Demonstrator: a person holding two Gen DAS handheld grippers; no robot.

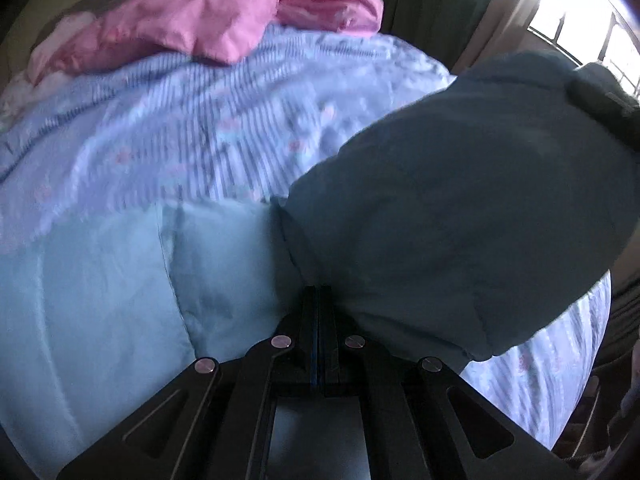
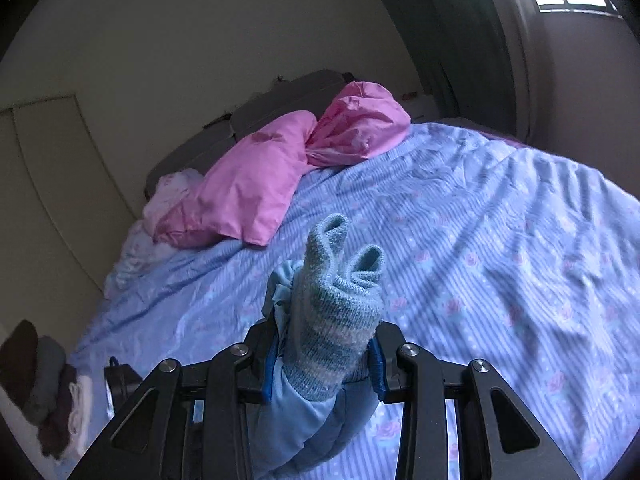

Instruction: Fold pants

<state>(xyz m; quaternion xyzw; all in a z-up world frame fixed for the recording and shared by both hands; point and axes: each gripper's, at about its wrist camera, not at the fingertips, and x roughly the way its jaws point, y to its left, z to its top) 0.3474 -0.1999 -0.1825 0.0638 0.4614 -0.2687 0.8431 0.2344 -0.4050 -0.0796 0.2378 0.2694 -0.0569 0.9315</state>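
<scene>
1. Nearest the lens, the left gripper (image 1: 319,300) is pressing its black fingers together, apparently pinching an edge of the light-blue padded fabric pants (image 1: 120,280); the contact itself is hidden.
2. The right gripper (image 2: 324,356) is clamping the pants' ribbed knit cuff (image 2: 340,288), holding it above the blue striped floral bedsheet (image 2: 480,240).
3. One pant section is lying flat on that bedsheet; another, darker in shadow, is hanging lifted above it toward the right gripper.
4. Judged progress: an early fold is being made; laying over, aligning and flattening are remaining.
5. Two pink pillows (image 2: 256,184) are resting at the bedsheet's far end.
</scene>
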